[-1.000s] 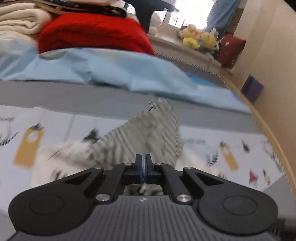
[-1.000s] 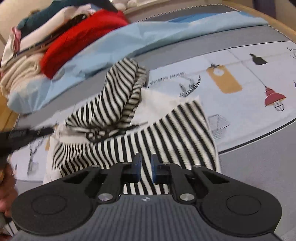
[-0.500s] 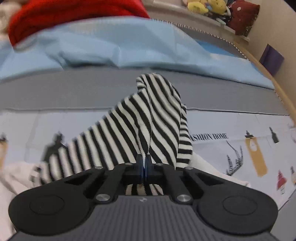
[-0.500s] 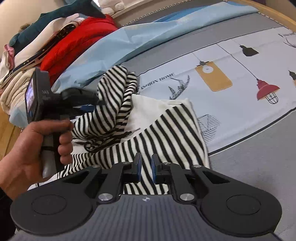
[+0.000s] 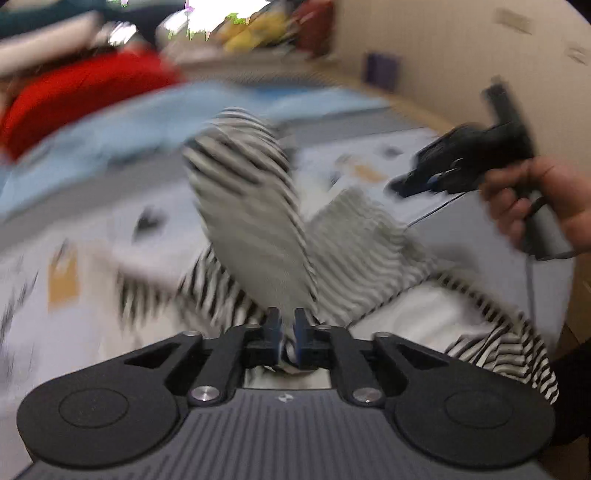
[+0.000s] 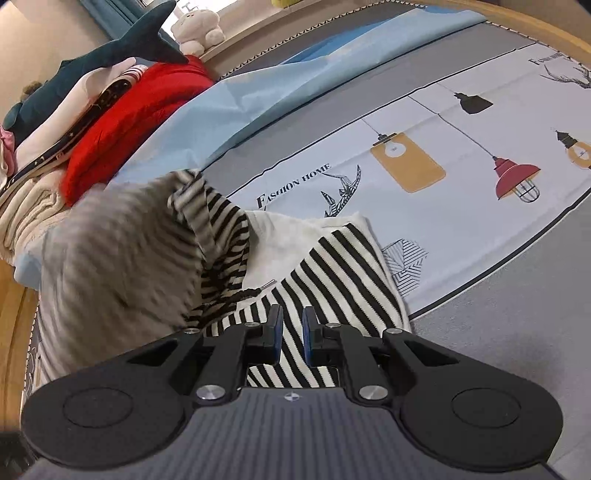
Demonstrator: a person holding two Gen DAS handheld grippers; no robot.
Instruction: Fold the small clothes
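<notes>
A black-and-white striped garment [image 6: 332, 273] with a white panel lies on the printed sheet. My left gripper [image 5: 287, 328] is shut on a striped sleeve [image 5: 251, 206] of it and holds it raised; the left wrist view is blurred by motion. The raised sleeve shows as a grey blur in the right wrist view [image 6: 122, 258]. My right gripper [image 6: 291, 332] hovers just above the garment's near edge, its jaws a small gap apart and empty. It also shows in the left wrist view [image 5: 402, 188], held in a hand at the right.
A printed sheet [image 6: 461, 158] with lamp pictures covers a grey bed. A light blue cloth [image 6: 295, 81] lies behind. A red garment [image 6: 122, 122], cream folded clothes [image 6: 26, 218] and a plush shark [image 6: 92, 62] are stacked at back left. A wooden edge [image 6: 535, 26] bounds the bed.
My left gripper has swung with the striped sleeve toward the right gripper, which now shows in its view. The sleeve sweeps across the right wrist view. The right gripper has stayed nearly still.
</notes>
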